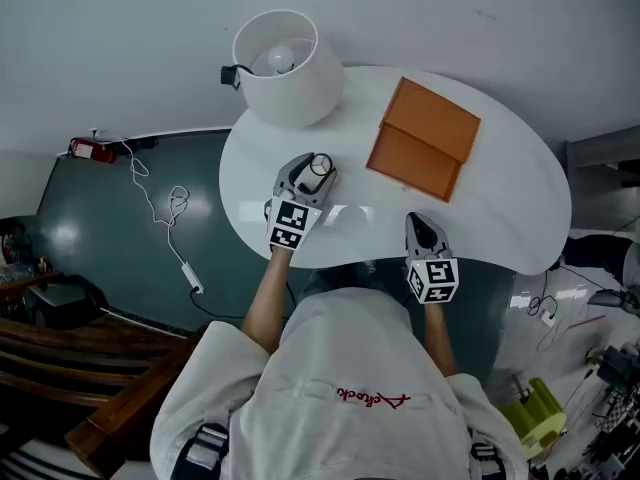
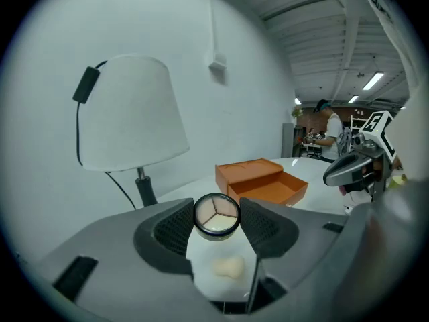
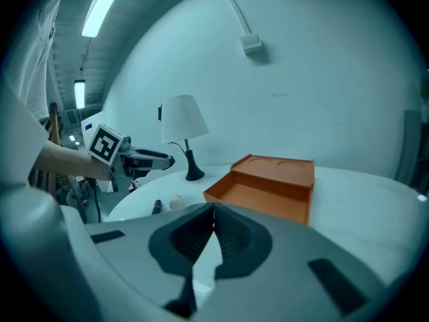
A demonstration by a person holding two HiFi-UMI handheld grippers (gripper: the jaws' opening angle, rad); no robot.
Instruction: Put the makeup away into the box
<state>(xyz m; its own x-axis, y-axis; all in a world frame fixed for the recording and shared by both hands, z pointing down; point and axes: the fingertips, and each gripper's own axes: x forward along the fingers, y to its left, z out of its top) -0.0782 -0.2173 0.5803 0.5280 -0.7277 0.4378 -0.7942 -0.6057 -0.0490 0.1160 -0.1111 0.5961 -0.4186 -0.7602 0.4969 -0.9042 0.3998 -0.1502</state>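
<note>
The left gripper (image 2: 216,225) has its jaws clamped on a round compact (image 2: 216,215), gripping it by the rim with its three pale pans facing up. It is held over the white surface (image 1: 520,198) in front of the lamp (image 1: 288,66). A pale puff (image 2: 229,267) lies on the surface beneath it. The orange box (image 1: 425,136) sits open, well apart from the compact and to its right. The right gripper (image 3: 214,210) hangs near the surface's near edge, jaws closed on nothing.

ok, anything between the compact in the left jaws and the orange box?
Nothing: bare white table between compact and box, per head and left gripper views.
</note>
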